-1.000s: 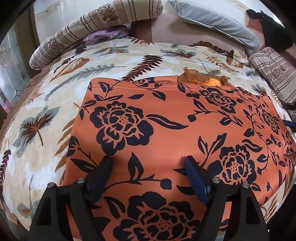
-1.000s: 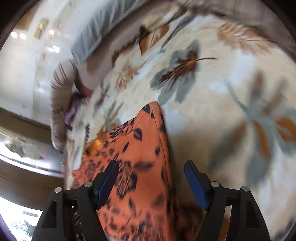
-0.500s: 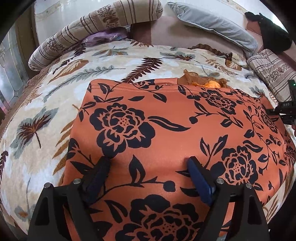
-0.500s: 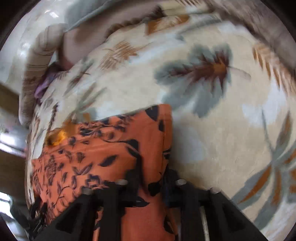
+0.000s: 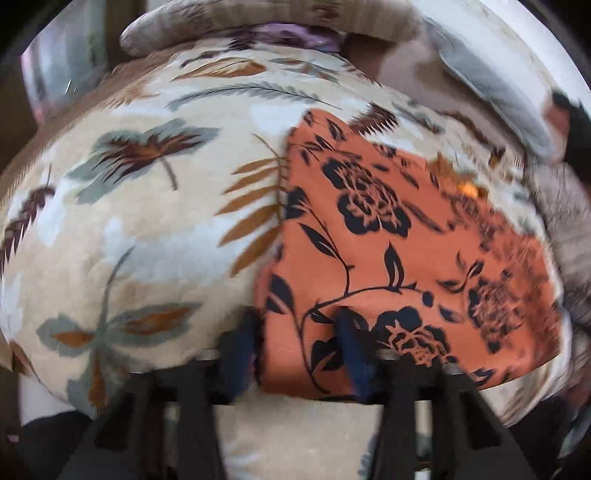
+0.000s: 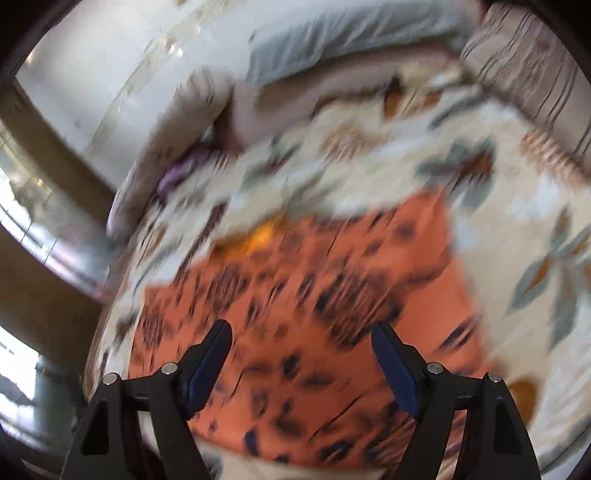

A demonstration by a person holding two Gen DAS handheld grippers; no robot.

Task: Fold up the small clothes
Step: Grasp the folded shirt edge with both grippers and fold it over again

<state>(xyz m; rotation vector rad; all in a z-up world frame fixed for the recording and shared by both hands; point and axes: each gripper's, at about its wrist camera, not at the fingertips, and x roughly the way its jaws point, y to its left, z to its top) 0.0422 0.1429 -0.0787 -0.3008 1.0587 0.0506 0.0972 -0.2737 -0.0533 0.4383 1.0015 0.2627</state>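
Note:
An orange cloth with black flowers (image 5: 388,251) lies flat on the bed's leaf-print blanket (image 5: 140,221). My left gripper (image 5: 295,343) sits at the cloth's near left corner, its jaws partly closed around the cloth's left edge; the view is blurred. In the right wrist view the same cloth (image 6: 314,302) lies below my right gripper (image 6: 301,354), which is open and empty above the cloth's near part. A small orange-yellow item (image 5: 467,190) peeks out at the cloth's far edge.
A striped bolster (image 5: 258,18) and a grey pillow (image 5: 487,85) lie at the head of the bed. A purple item (image 6: 181,173) lies by the bolster. A striped cushion (image 6: 535,74) is at the far right. A dark item (image 5: 576,122) lies far right.
My left gripper moved left to the cloth's left edge and its jaws narrowed. My right gripper, shut on the cloth's corner half a second ago, opened and now hangs over the cloth.

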